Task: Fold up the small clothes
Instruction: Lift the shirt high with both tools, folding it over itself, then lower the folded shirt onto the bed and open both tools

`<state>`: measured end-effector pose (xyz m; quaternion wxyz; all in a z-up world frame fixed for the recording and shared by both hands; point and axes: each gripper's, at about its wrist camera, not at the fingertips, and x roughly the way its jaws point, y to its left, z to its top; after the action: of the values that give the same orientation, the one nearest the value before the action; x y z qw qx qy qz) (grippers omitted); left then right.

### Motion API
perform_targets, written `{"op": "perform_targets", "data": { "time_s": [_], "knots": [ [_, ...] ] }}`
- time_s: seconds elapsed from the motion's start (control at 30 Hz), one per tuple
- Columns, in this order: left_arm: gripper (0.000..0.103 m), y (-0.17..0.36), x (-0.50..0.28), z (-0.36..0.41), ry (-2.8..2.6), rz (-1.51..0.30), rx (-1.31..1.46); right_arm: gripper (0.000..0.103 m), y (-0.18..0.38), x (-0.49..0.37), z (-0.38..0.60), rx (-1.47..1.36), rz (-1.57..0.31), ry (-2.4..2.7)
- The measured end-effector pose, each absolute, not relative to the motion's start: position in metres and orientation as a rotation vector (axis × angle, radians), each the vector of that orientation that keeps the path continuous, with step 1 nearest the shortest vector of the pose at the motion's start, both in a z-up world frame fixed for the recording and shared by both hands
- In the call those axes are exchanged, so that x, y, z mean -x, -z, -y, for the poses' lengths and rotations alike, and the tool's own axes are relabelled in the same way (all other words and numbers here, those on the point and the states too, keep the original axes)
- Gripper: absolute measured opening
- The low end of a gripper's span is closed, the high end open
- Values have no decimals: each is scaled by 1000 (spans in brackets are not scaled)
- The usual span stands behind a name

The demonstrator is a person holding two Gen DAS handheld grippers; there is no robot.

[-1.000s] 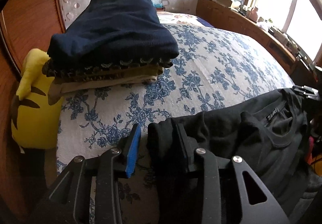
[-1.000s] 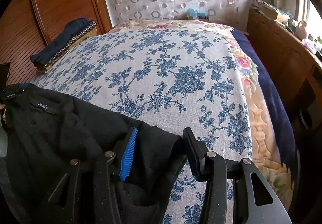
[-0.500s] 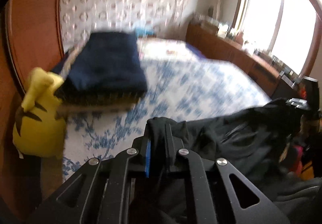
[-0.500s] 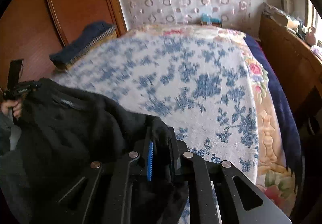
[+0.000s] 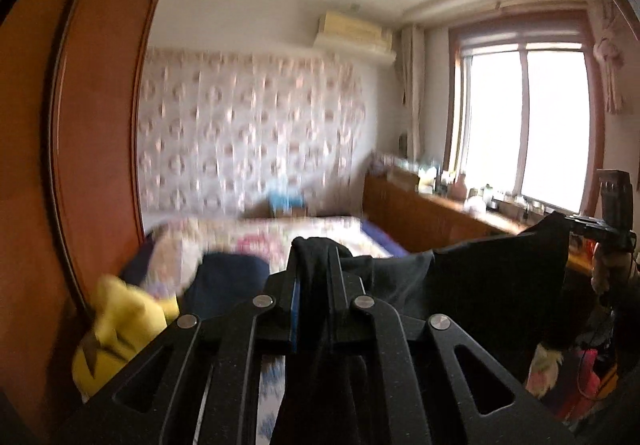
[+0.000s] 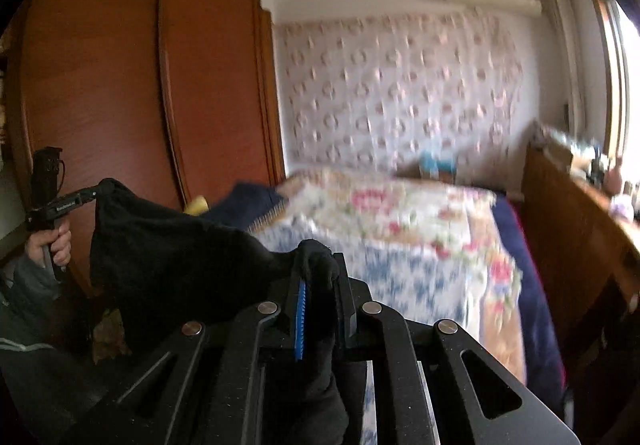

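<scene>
Both grippers, left (image 5: 314, 277) and right (image 6: 320, 277), have jaws clenched on the black garment (image 6: 168, 245), stretching it flat above the bed (image 6: 400, 229) for folding.

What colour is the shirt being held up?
Black. The soft cloth shirt shows best in the right wrist view, stretched above the bed.

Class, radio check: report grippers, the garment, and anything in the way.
Left gripper shut on black garment. Right gripper shut on it too. Garment stretched between both, over the bed. Nothing in the way.
</scene>
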<state>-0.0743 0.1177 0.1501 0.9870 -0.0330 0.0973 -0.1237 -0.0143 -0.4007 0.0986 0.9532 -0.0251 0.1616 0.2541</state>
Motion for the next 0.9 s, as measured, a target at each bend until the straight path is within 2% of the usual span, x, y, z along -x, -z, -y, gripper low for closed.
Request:
{"op": "perform_targets", "data": {
  "time_s": [0.2, 0.47, 0.6, 0.9],
  "knots": [
    [10, -195, 81, -127, 231, -72, 47, 10, -163, 44, 404, 92, -194, -508],
    [10, -243, 92, -139, 186, 51, 23, 10, -220, 75, 414, 140, -85, -441],
    [10, -248, 90, -137, 182, 69, 5, 10, -230, 87, 412, 174, -56, -395],
    [10, -247, 77, -125, 208, 60, 8, 10, -204, 103, 363, 224, -96, -330]
  ]
}}
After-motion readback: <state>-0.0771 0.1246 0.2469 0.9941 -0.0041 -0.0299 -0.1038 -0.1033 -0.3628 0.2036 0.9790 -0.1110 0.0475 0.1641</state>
